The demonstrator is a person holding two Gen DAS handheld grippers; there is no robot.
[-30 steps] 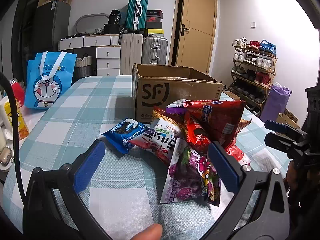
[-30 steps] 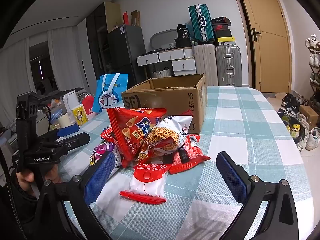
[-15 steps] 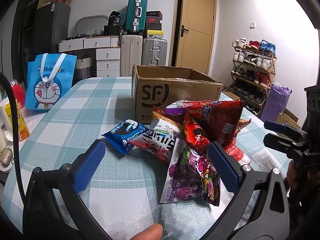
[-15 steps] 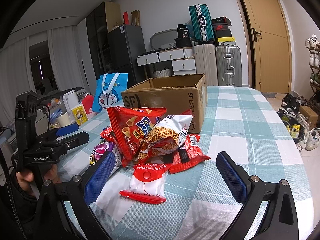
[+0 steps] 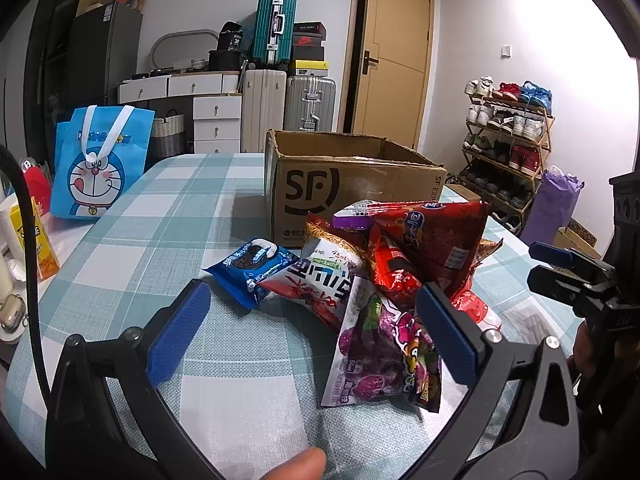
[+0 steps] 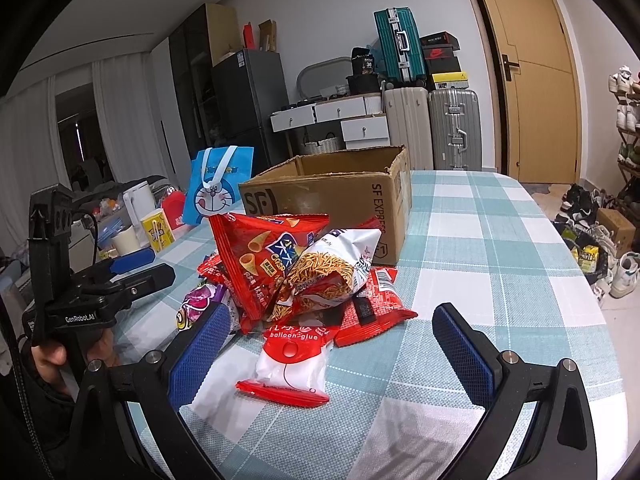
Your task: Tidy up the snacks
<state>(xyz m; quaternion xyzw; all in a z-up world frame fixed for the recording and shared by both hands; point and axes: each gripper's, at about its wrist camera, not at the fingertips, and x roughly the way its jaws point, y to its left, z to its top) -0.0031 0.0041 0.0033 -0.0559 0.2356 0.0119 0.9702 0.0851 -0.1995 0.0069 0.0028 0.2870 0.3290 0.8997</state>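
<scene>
A pile of snack bags lies on the checked tablecloth in front of an open SF cardboard box (image 5: 352, 188), which also shows in the right wrist view (image 6: 332, 196). The pile holds a blue cookie pack (image 5: 252, 266), a purple candy bag (image 5: 380, 344), a red crisp bag (image 6: 260, 256), a white noodle-snack bag (image 6: 336, 264) and a red-white balloon-glue pack (image 6: 292, 364). My left gripper (image 5: 312, 328) is open and empty just before the pile. My right gripper (image 6: 332, 348) is open and empty, with the balloon-glue pack between its fingers.
A blue Doraemon bag (image 5: 98, 160) stands at the table's left. A yellow carton (image 5: 38, 240) and small items sit at the left edge. Suitcases (image 5: 288, 104), drawers and a door are behind. A shoe rack (image 5: 508, 148) stands on the right.
</scene>
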